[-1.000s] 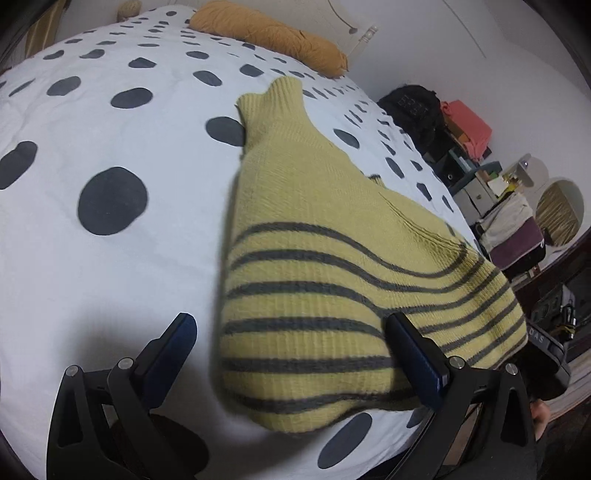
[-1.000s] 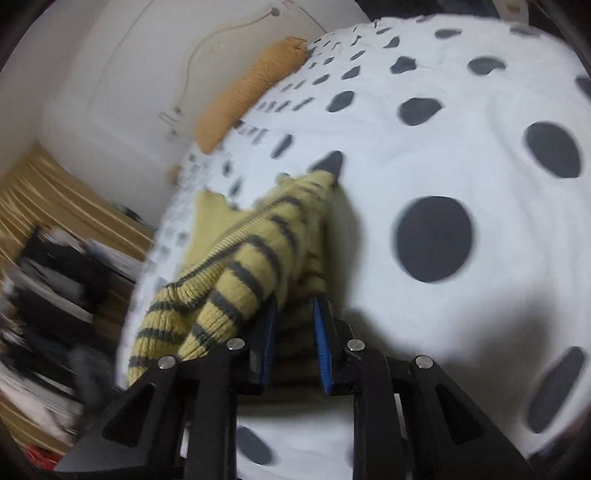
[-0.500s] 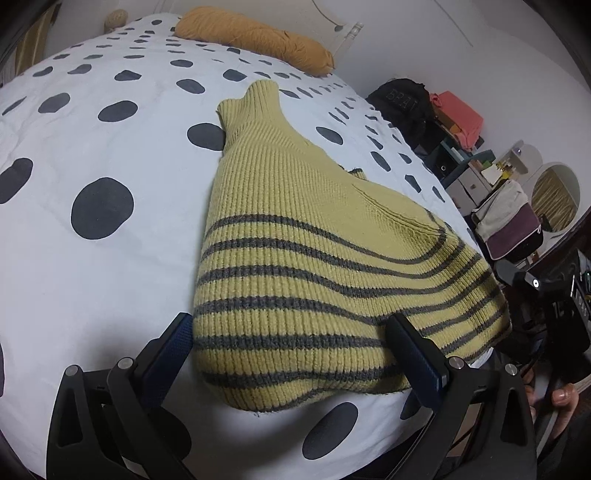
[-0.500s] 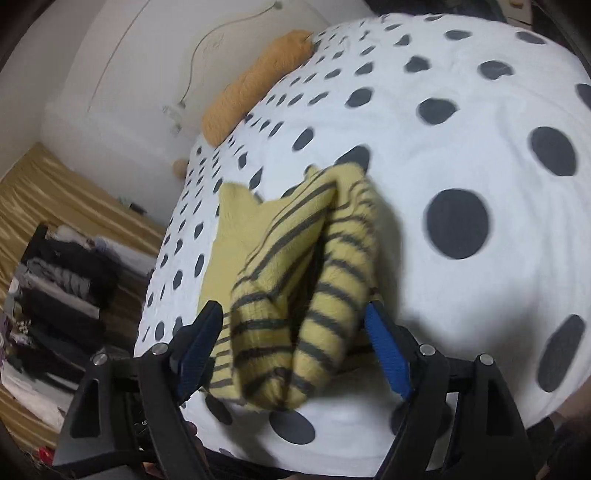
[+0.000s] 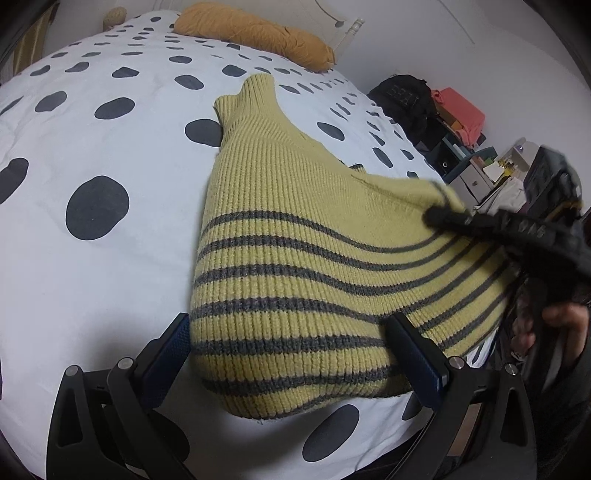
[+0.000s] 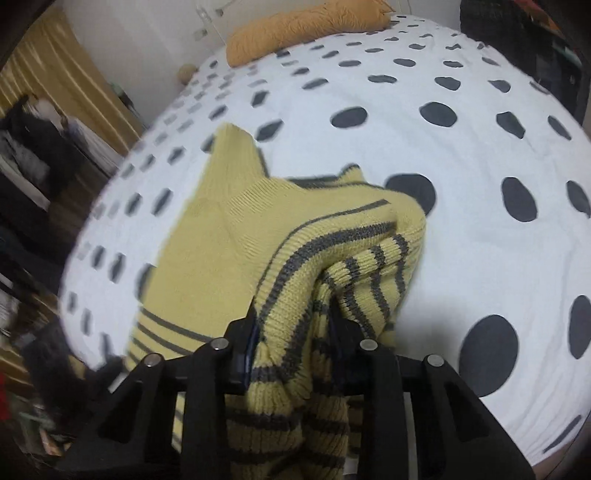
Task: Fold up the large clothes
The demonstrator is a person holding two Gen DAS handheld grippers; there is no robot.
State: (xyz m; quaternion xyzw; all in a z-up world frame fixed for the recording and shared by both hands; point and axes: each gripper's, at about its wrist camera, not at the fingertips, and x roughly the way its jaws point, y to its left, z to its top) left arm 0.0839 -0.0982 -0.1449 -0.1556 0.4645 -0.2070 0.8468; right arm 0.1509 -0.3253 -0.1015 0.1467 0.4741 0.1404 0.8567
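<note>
a white duvet (image 5: pixel 92 258) with dark dots covers the bed, an orange pillow (image 5: pixel 255 31) at its twelve o'clock end. the yellow striped sweater (image 5: pixel 295 266) lies across the middle, collar toward the pillow. the left gripper (image 5: pixel 295 365) hangs released around the hem; the right gripper (image 6: pixel 295 343), at three o'clock, is closing with bunched knit between its jaws.

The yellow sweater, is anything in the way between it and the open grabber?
Nothing visible is. The left gripper is open, its fingers either side of the sweater hem on the spotted bedcover. The right gripper is closing on a sweater fold.
</note>
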